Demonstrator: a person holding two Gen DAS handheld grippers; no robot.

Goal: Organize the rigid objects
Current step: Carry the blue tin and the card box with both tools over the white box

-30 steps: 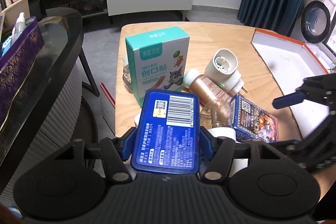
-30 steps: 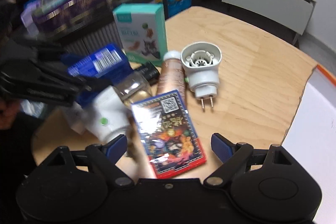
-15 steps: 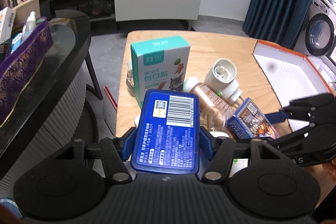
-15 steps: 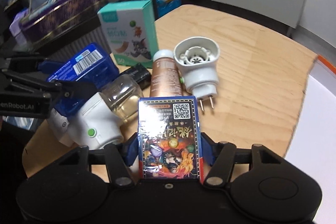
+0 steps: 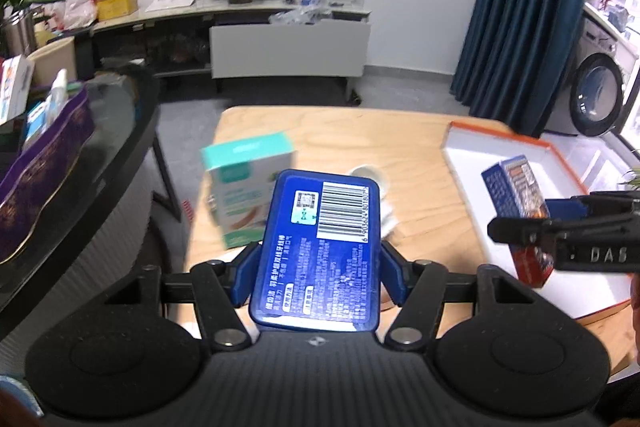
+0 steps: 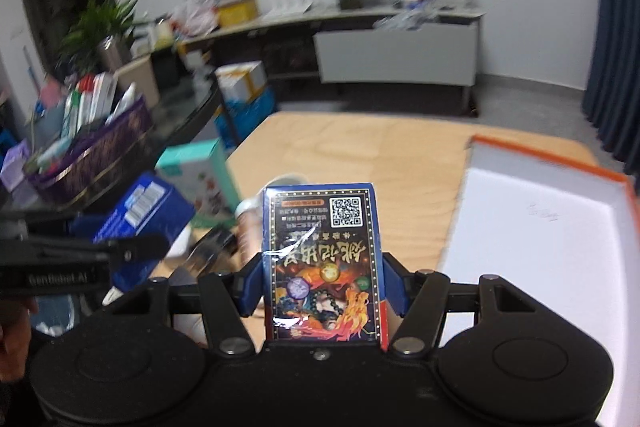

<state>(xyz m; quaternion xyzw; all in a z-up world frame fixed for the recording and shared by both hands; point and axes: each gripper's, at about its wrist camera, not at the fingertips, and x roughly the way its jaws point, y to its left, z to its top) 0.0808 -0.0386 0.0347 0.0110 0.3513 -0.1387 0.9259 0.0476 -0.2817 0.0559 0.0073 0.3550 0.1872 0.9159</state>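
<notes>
We see the wooden counter [image 5: 340,131] as the largest thing, and it fills the middle of both views. On its side at 3 o'clock lies the white tray with the orange rim [image 6: 552,227]; the part of its floor that we can see is bare.

At about 10 o'clock from the centre of the left wrist view stands the teal box [image 5: 244,187], upright on the counter and blurred. Just beside it, toward 3 o'clock, is a small white object [image 5: 370,173] that we cannot identify.

The left tool [image 5: 318,277] is clenched on the blue case [image 5: 320,247]: both blue pads press on its long sides, and the barcode end points to 12 o'clock, away from the camera. The case is held up above the counter.

The right tool [image 6: 322,287] grips the card pack [image 6: 324,263] on its two sides, with the QR code at the far end. In the left wrist view this pack [image 5: 520,203] hangs over the white tray, at 3 o'clock from the blue case and well apart from it.
</notes>
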